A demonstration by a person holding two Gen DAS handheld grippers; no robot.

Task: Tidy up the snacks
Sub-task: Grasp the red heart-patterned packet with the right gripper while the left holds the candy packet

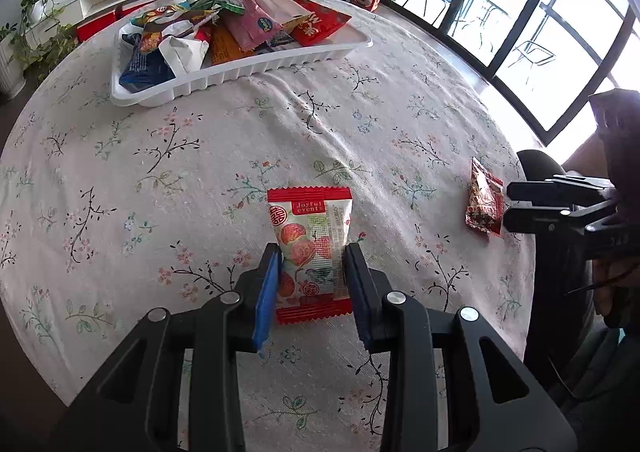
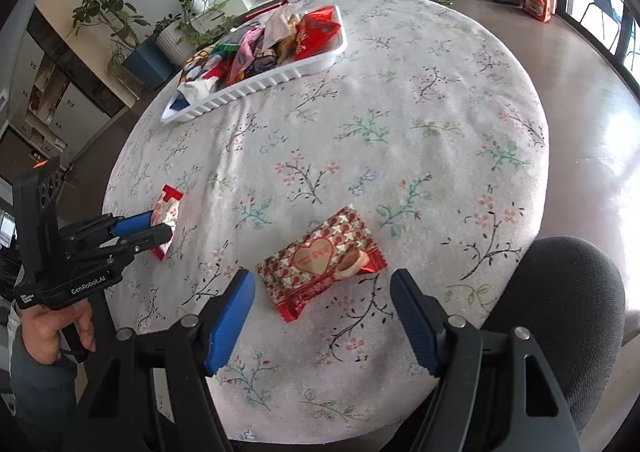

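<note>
My left gripper (image 1: pixel 311 264) is shut on a red and white "Joyful events" snack packet (image 1: pixel 310 236), its blue pads pressed to the packet's two sides just above the tablecloth. It also shows in the right wrist view (image 2: pixel 166 212). My right gripper (image 2: pixel 322 292) is open, its fingers either side of a red heart-patterned snack packet (image 2: pixel 324 260) that lies flat on the cloth; the same packet shows in the left wrist view (image 1: pixel 484 198). A white tray (image 1: pixel 256 70) at the far side holds several snack packets.
The round table has a floral tablecloth (image 1: pixel 200 156). A dark office chair back (image 2: pixel 560 312) stands at the table's near right edge. Plants, a low white shelf and glass doors lie beyond the table.
</note>
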